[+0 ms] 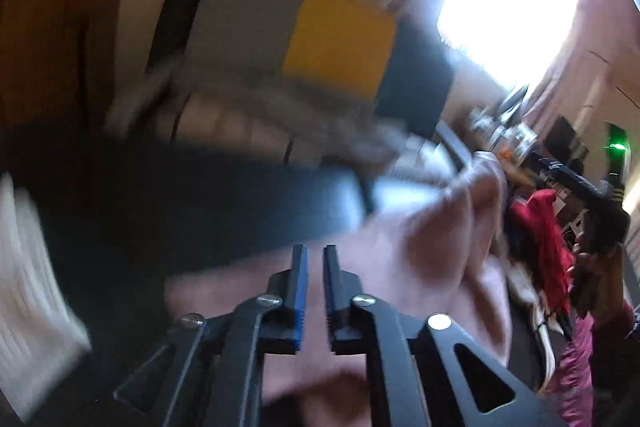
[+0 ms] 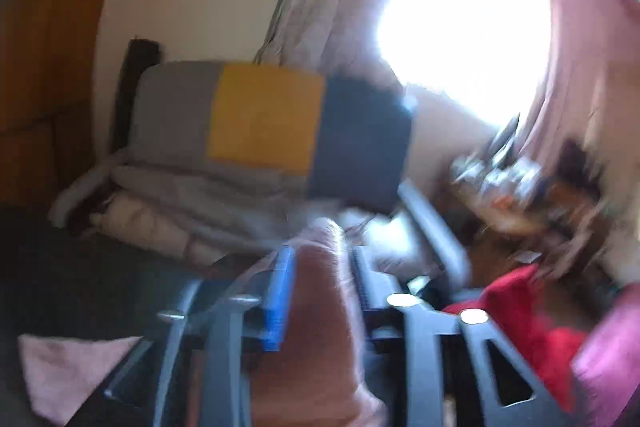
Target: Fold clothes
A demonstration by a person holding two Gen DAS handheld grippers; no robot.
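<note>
A pale pink garment lies bunched on a dark bed surface under my left gripper. Its blue-padded jaws stand a narrow gap apart, and nothing is pinched between them. In the right wrist view a raised fold of the same pink garment sits between the fingers of my right gripper. Those jaws stand wide and the pads do not visibly squeeze the cloth. Another flat corner of pink cloth lies at the lower left. Both views are blurred.
A folded grey, yellow and dark blue blanket is stacked at the wall behind. A red garment and a magenta one lie to the right. A cluttered side table stands under the bright window. White ribbed cloth lies left.
</note>
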